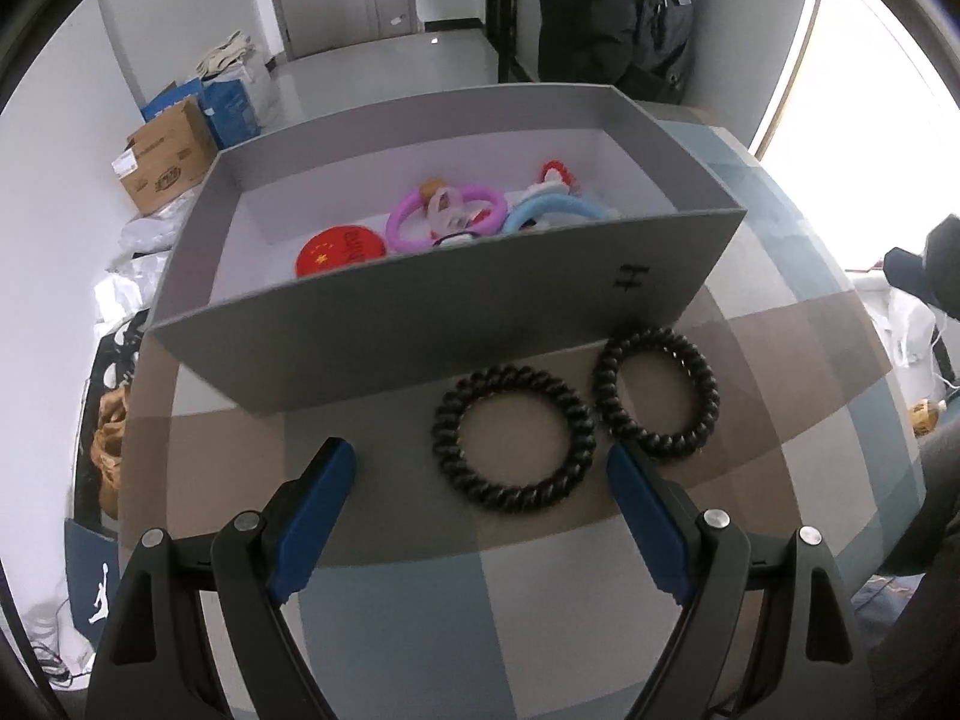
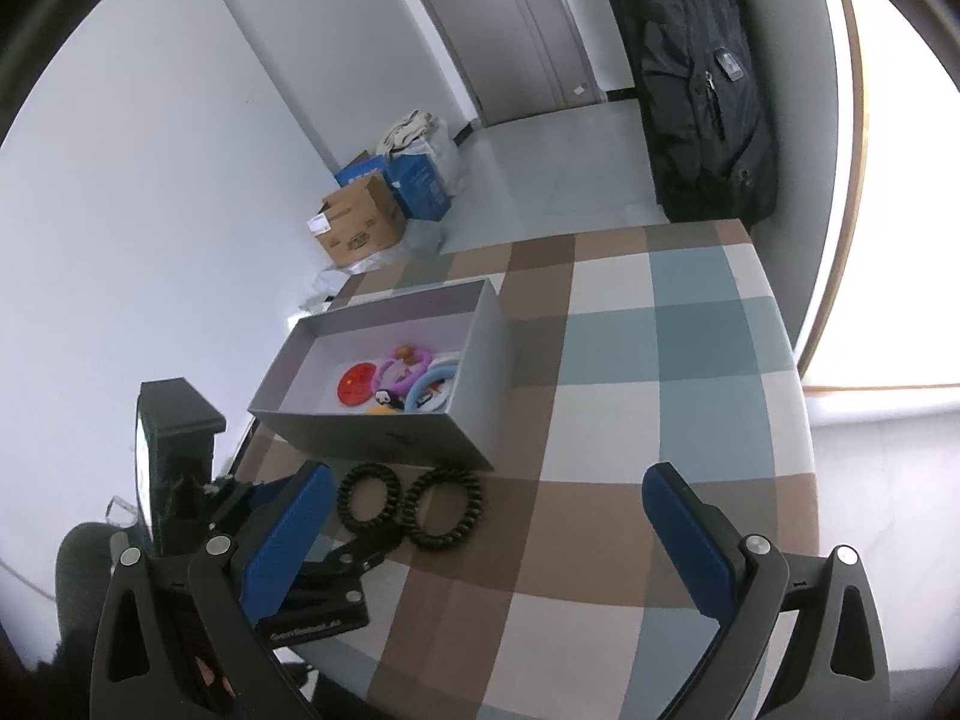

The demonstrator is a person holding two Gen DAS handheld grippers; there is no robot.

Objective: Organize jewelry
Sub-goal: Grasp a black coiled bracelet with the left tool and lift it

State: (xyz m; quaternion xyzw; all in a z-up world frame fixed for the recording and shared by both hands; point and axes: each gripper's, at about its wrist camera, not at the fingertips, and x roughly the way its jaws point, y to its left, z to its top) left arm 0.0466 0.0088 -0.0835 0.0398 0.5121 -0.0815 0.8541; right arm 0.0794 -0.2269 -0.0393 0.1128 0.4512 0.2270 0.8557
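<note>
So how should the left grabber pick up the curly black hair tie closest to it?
Probably from straight above, pinching one side of the ring. The nearer coil hair tie lies flat on the tablecloth, and the open left gripper already points down at it.

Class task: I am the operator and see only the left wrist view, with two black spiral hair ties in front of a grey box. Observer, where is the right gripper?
Observer: The right gripper stands open and empty above the checked tablecloth, nearer us than the grey box.
Operator: My view hides the box's near corner. Anything there?
Observer: Yes, a small black and white penguin-like piece lies beside the red disc.
Operator: How does my own gripper look from outside?
Observer: The left gripper comes in from the table's left edge, one finger lying close by the nearer hair tie; contact is unclear.
</note>
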